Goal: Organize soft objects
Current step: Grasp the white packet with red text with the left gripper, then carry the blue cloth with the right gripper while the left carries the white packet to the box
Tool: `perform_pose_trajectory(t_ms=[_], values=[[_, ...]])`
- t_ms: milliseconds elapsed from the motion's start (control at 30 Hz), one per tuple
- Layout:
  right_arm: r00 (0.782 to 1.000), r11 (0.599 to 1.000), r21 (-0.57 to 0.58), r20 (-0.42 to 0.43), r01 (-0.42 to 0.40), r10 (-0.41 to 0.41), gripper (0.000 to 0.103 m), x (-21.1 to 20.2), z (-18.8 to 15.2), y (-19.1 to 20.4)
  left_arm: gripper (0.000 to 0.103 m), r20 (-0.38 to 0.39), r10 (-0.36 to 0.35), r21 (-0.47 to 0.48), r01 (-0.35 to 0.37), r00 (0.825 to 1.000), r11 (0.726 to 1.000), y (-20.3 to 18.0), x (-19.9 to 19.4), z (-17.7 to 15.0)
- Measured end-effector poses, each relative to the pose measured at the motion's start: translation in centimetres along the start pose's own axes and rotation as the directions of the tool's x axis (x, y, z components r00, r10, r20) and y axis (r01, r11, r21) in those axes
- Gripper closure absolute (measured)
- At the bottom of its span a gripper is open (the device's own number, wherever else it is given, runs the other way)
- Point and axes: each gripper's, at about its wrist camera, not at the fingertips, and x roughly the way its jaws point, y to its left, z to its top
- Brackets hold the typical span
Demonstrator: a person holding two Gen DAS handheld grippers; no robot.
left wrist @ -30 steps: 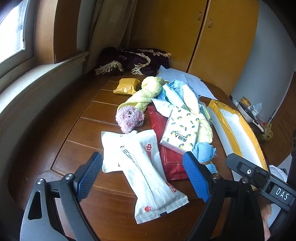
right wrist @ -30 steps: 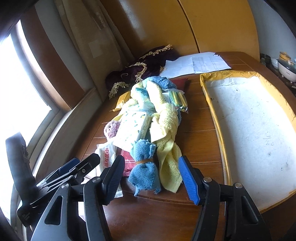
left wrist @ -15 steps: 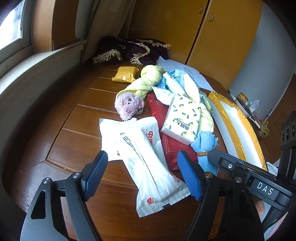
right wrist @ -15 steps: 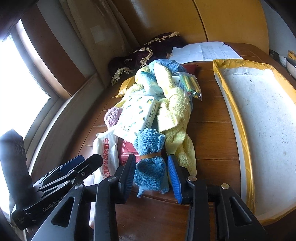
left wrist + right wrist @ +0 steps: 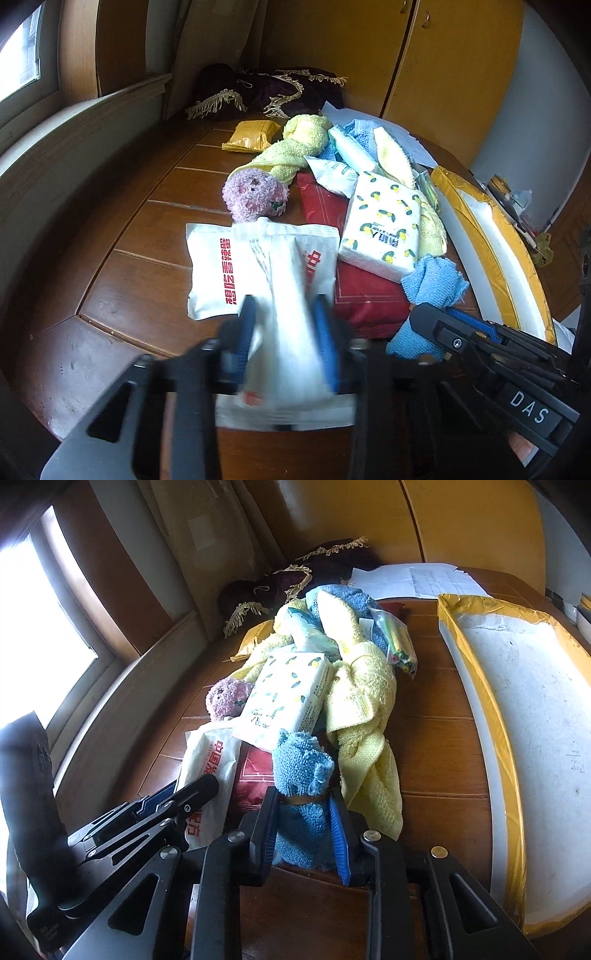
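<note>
A heap of soft things lies on the wooden table (image 5: 140, 236). My left gripper (image 5: 286, 343) is shut on the near end of a long white packet with red print (image 5: 288, 291). My right gripper (image 5: 303, 830) is shut on a rolled blue cloth tied with a band (image 5: 301, 775), also seen in the left wrist view as the blue cloth (image 5: 434, 282). Behind lie a lemon-print tissue pack (image 5: 382, 227), a red packet (image 5: 364, 295), a pink plush ball (image 5: 255, 194), a twisted yellow towel (image 5: 364, 709) and another blue towel (image 5: 347, 598).
A shallow white tray with a yellow taped rim (image 5: 491, 705) lies on the right of the table. A dark fringed cloth (image 5: 266, 92) and white papers (image 5: 417, 581) sit at the back, by yellow cupboard doors (image 5: 436, 62). A yellow packet (image 5: 251, 136) lies at the far left.
Both grippers moved forward and closed: the left one onto the white packet, the right one onto the rolled blue cloth.
</note>
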Motion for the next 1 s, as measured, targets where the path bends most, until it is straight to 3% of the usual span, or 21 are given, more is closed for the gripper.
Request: perform_pose_trajectory(t_ms=[133, 467, 833, 1000], values=[[1.0, 1.0, -0.018, 0.029, -0.01, 0.01, 0.077, -1.1, -0.1, 0.4, 0.084, 0.005, 0.011, 0.013, -0.011, 1.0, 1.0, -0.1, -0.4, -0.1], [0.987, 0.998, -0.038, 0.149, -0.055, 0.06, 0.077, -4.4, 0.1, 1.0, 0.086, 0.121, -0.066, -0.09, 0.077, 0.991, 0.993, 1.5, -4.0, 1.1], [0.978, 0.996, 0.058, 0.202, -0.062, 0.049, 0.077, -7.0, 1.2, -2.4, 0.086, 0.141, -0.207, -0.084, 0.22, 0.968, 0.972, -1.0, -5.1, 2.4], [0.974, 0.994, 0.112, 0.227, -0.017, -0.009, 0.077, -8.1, 1.5, -4.6, 0.086, 0.119, -0.286, -0.079, 0.297, 0.951, 0.952, -3.3, -4.5, 3.3]])
